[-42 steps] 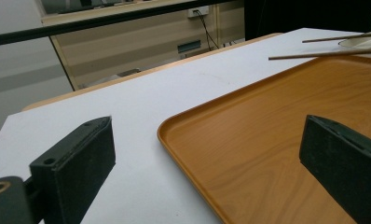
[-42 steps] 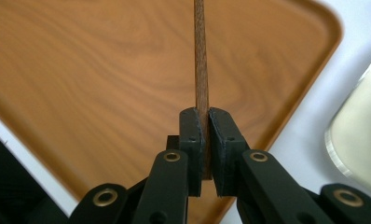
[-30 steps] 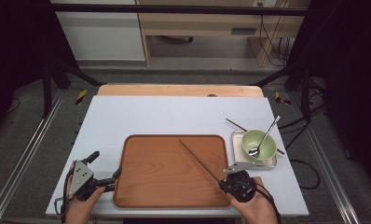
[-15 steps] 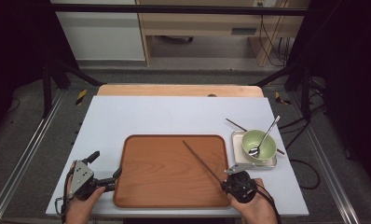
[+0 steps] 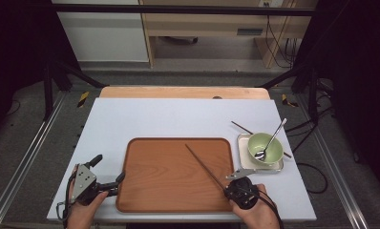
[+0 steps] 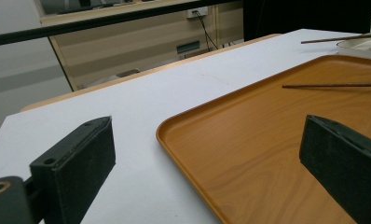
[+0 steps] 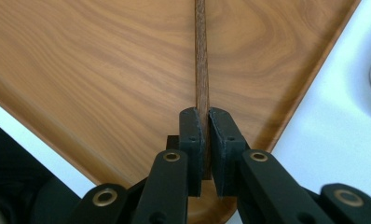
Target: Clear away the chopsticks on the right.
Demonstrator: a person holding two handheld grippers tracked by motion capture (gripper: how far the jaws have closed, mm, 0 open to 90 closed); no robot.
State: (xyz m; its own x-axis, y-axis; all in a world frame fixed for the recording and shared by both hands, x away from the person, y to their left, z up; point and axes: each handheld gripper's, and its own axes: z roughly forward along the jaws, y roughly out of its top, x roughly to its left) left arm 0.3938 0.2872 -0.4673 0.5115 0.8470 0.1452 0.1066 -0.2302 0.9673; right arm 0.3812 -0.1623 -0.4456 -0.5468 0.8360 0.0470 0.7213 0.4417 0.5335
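Note:
A brown wooden tray (image 5: 169, 181) lies at the table's front middle. One dark chopstick (image 5: 205, 164) slants across its right half, tip pointing back-left. My right gripper (image 5: 225, 187) is shut on the chopstick's near end at the tray's front right corner. In the right gripper view the jaws (image 7: 205, 116) pinch the chopstick (image 7: 201, 56) over the tray (image 7: 104, 60). My left gripper (image 5: 108, 170) stands open at the tray's left edge. Its jaws (image 6: 207, 158) straddle the tray's rim (image 6: 174, 140) with nothing between them, and the chopstick (image 6: 333, 85) lies farther off.
A green bowl (image 5: 264, 148) with a metal spoon (image 5: 272, 138) sits on a small white tray (image 5: 243, 143) right of the wooden tray. A second chopstick (image 5: 240, 127) pokes out from behind it. The white tabletop (image 5: 178, 119) stretches back to a wooden strip.
The held chopstick and my right gripper have shifted slightly to the right over the tray. My left gripper has stayed where it was.

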